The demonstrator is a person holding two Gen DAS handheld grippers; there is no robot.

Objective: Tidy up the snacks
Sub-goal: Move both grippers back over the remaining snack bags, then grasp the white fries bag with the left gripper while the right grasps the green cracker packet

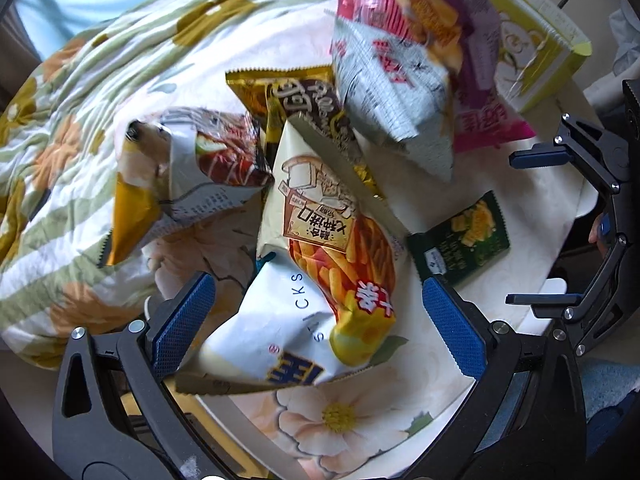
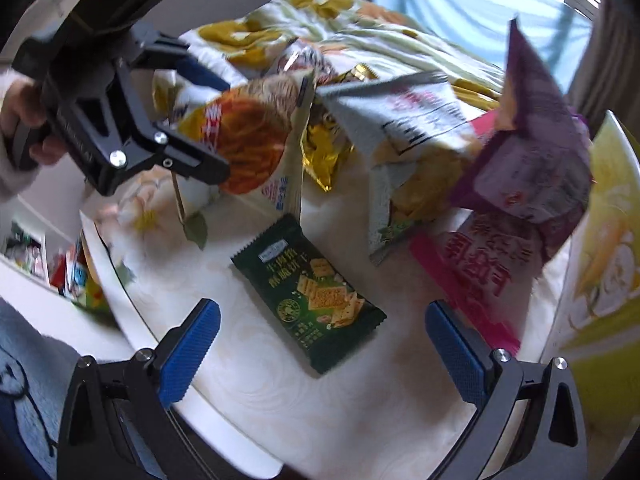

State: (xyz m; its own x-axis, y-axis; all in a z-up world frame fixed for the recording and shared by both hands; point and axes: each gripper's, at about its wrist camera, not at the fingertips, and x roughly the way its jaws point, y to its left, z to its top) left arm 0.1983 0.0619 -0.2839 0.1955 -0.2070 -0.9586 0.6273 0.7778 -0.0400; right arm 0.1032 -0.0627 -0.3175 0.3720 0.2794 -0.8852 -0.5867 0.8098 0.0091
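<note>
Several snack bags lie on a round floral table. A white and orange sticks bag lies between my open left gripper's fingers, not pinched; it also shows in the right wrist view. A small green cracker packet lies flat just ahead of my open, empty right gripper; it also shows in the left wrist view. A grey bag, a purple bag, a pink bag, a gold-brown bag and a white-red bag lie behind.
A yellow-green box stands at the table's right edge. A floral quilt covers the bed behind the table. A white shelf with more snacks sits low on the left. The right gripper shows in the left wrist view.
</note>
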